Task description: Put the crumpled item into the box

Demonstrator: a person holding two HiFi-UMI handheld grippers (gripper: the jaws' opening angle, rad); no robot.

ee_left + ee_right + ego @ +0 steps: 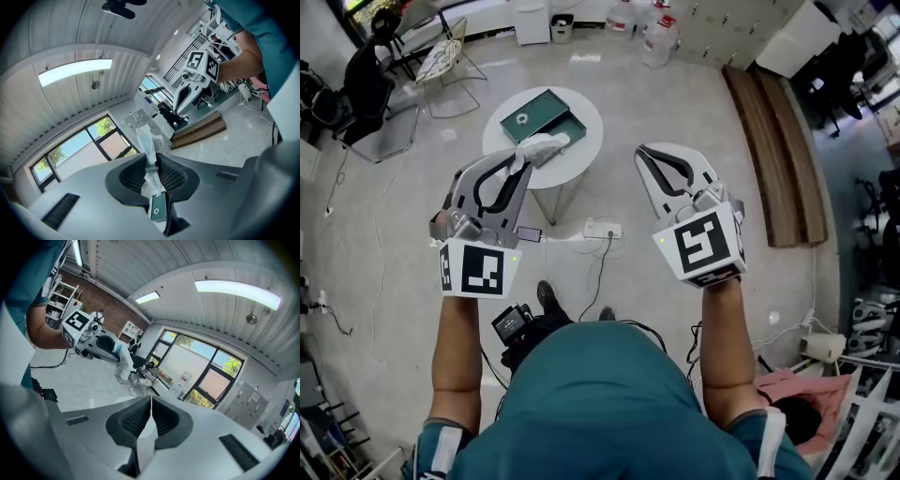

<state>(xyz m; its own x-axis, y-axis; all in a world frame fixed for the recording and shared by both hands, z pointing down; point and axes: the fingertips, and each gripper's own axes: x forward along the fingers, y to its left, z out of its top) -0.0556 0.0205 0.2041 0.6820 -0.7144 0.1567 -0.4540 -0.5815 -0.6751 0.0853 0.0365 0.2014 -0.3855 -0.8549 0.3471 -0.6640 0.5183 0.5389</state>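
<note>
left claw (521, 161) is pinching the crumpled white paper (542, 147). in the left gripper view the paper is sitting between the ribbed pads (133, 177), which are pressing it from both sides. its loose end is sticking out past the tips.

in the head view the paper is showing over the near-left part of the round white table (581, 157), just beside the near edge of the green box (536, 114). how high it is hanging above the table cannot be told. the paper is not in the box.

the green box is lying flat near the middle of the table, with a round mark on its top face. in the left gripper view a slice of it is showing in the gap below the pads.

right claw (643, 153) is pressed together. in the right gripper view its two pads are meeting along a thin line with nothing between them. it is hanging over the floor to the right of the table, well apart from the box.

both claws are pointing away from the person, whose bare forearms are reaching out from teal sleeves.

on the floor:
- a power strip (602, 228) is lying near the table's foot.
- wooden planks (773, 159) are lying off to the right.
- water jugs (659, 39) are standing at the far side.
- a wire chair (450, 58) is standing at the far left.
</note>
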